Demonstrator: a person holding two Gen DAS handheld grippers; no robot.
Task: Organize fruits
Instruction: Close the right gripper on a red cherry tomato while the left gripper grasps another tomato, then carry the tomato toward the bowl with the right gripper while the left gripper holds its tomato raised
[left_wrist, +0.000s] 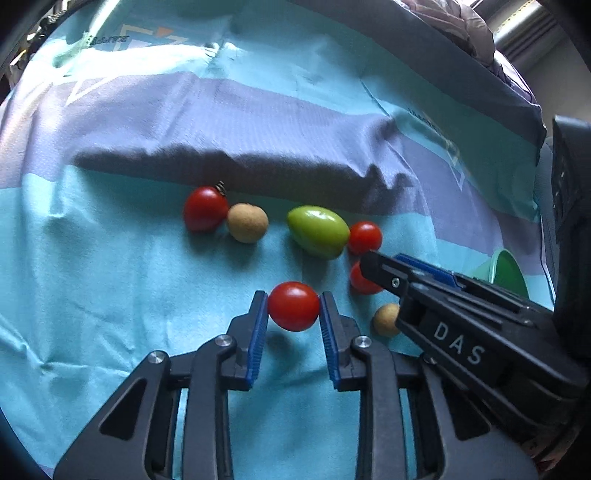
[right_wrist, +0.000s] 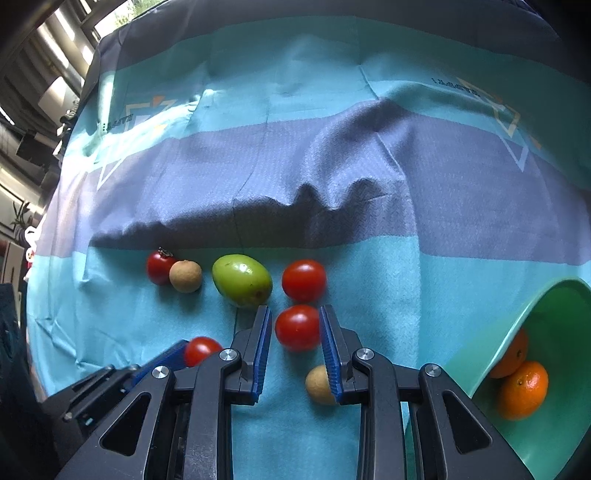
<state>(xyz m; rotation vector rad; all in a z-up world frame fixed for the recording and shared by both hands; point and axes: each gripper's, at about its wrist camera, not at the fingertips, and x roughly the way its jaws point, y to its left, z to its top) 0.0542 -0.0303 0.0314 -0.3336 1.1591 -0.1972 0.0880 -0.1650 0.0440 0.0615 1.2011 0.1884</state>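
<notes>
Fruits lie on a teal and purple cloth. My left gripper (left_wrist: 294, 307) is shut on a red cherry tomato (left_wrist: 293, 306); the same tomato shows in the right wrist view (right_wrist: 201, 350). My right gripper (right_wrist: 295, 325) has its jaws around another red tomato (right_wrist: 297, 328), with a small gap on the left side. Beyond lie a third red tomato (right_wrist: 304, 280), a green oval fruit (right_wrist: 242, 280), a tan longan (right_wrist: 185, 276) and a stemmed red tomato (right_wrist: 159, 267). Another longan (right_wrist: 318, 385) lies under the right finger.
A green bowl (right_wrist: 517, 332) stands at the right with two oranges (right_wrist: 522, 391) inside. The cloth (right_wrist: 332, 147) has folds and wrinkles further back. The right gripper body (left_wrist: 461, 332) crosses the left wrist view on the right.
</notes>
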